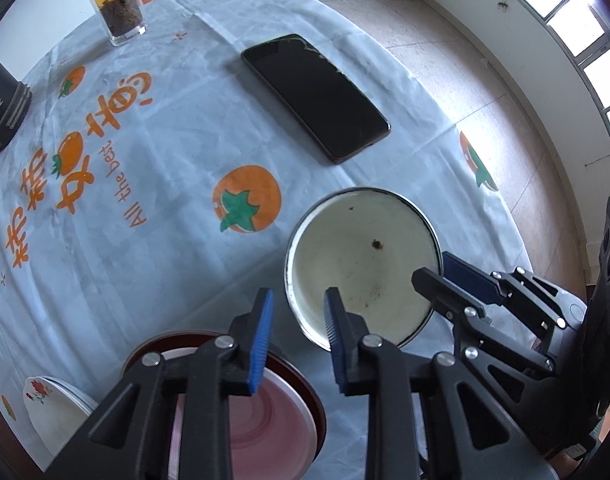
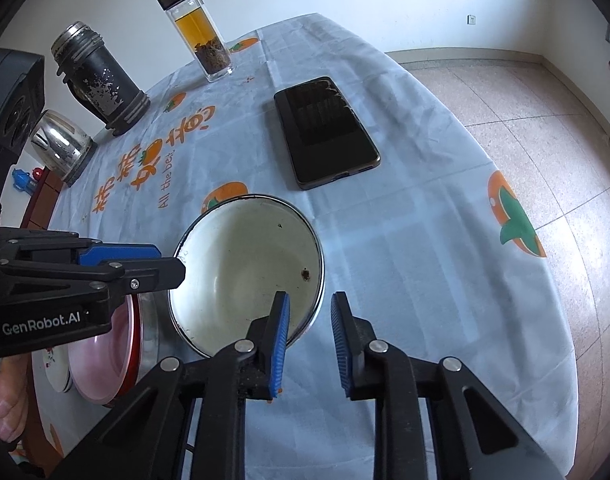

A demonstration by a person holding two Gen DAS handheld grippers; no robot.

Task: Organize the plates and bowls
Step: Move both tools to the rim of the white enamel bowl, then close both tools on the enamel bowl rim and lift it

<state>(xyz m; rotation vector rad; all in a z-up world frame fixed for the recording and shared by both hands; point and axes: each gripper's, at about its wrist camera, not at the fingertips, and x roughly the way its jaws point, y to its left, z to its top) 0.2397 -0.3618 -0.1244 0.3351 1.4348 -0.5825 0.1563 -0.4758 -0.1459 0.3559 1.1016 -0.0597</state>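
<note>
Left wrist view is showing a white flower plate [image 1: 53, 412] lying at the table's [image 1: 165, 280] near left edge. Just beside it a pink plate [image 1: 265, 420] is lying on a red plate [image 1: 317, 412]. The left gripper [image 1: 299, 294] is pointing down at the left rim of the white bowl [image 1: 365, 264]. Its fingers are standing narrow, one outside the rim and one inside, and a gap is showing, so they are not squeezing it. The bowl is sitting empty near the table's near right edge, with small dark spots inside. The right gripper [image 1: 431, 268] is reaching to the bowl's right rim. Right wrist view is showing its fingers narrow too, with the rim between them and not pinched. A black phone [image 1: 317, 96] is lying farther back, well apart from the bowl.
</note>
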